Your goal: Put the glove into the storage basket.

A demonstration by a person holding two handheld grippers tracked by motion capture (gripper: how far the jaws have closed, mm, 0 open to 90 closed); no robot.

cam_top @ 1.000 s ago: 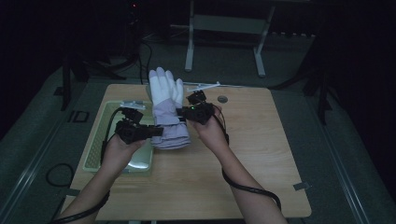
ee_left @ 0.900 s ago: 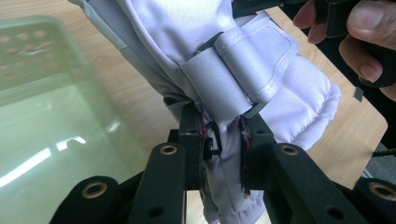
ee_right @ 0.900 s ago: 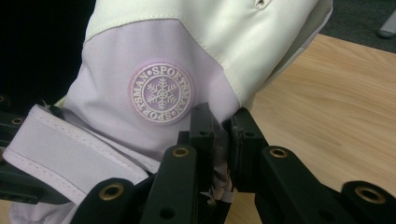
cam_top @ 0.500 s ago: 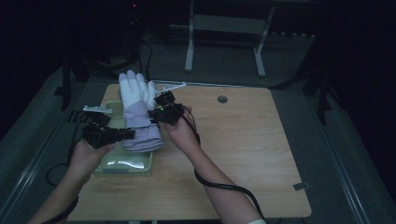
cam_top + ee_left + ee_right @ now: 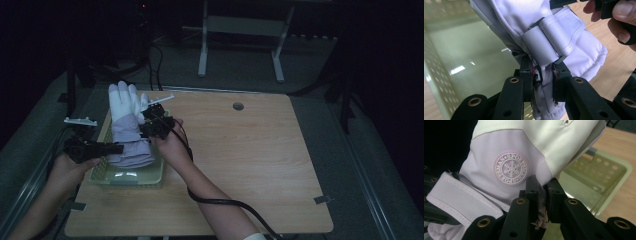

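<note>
High view, one glove [image 5: 127, 127], one basket [image 5: 131, 178], two tools

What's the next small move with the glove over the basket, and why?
Probably lower it. Both grippers, left gripper and right gripper, are shut on the glove, which hangs above the pale green basket; the left gripper view shows the basket's bare floor under the cuff. Easing both hands down together should lay it inside before letting go.

A white and lilac ski glove [image 5: 129, 125] (snowflake badge, strapped cuff) hangs fingers-up over the pale green basket [image 5: 131, 178].
</note>
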